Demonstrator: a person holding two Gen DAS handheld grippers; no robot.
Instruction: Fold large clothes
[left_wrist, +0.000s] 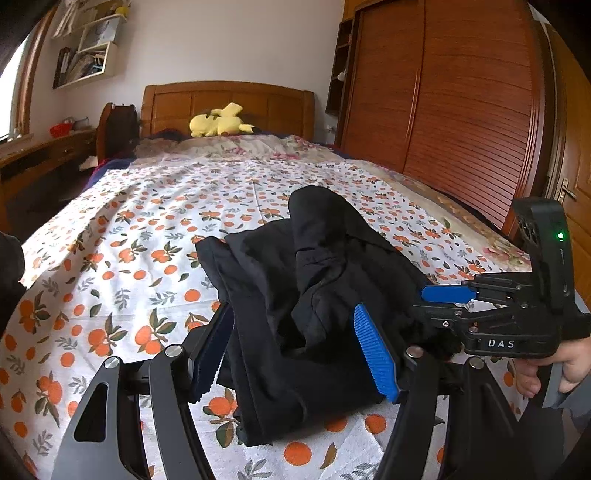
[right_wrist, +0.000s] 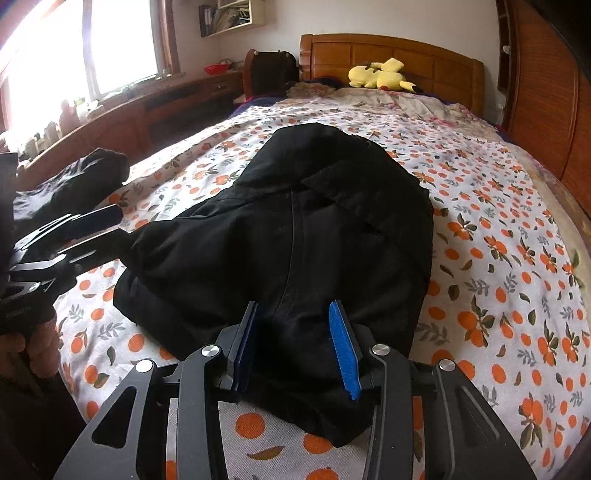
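Black clothing (right_wrist: 295, 229) lies in a rumpled, partly folded heap on the bed (right_wrist: 498, 221), near the foot end and roughly midway across it, resting on a white sheet (left_wrist: 129, 229) printed with oranges and leaves. We see one part of it raised into a hump toward the headboard (left_wrist: 229, 99), while flatter layers spread toward us. A wooden wardrobe (left_wrist: 461, 92) stands along one side of the bed and a wooden desk (right_wrist: 155, 107) under the window along the other. A second dark garment (right_wrist: 77, 177) sits apart near the desk-side edge of the bed. A yellow plush toy (left_wrist: 218, 122) lies up by the headboard.

Our left claw (left_wrist: 295, 350) stands wide, its two blue pads either side of the near layers of the clothing; we cannot tell whether the pads touch the fabric. Our right claw (right_wrist: 297, 347) stands narrower, over the near edge of the clothing, with cloth showing between its pads; we cannot tell whether it pinches any. In the left view a hand (left_wrist: 550, 369) grips the right claw's handle.
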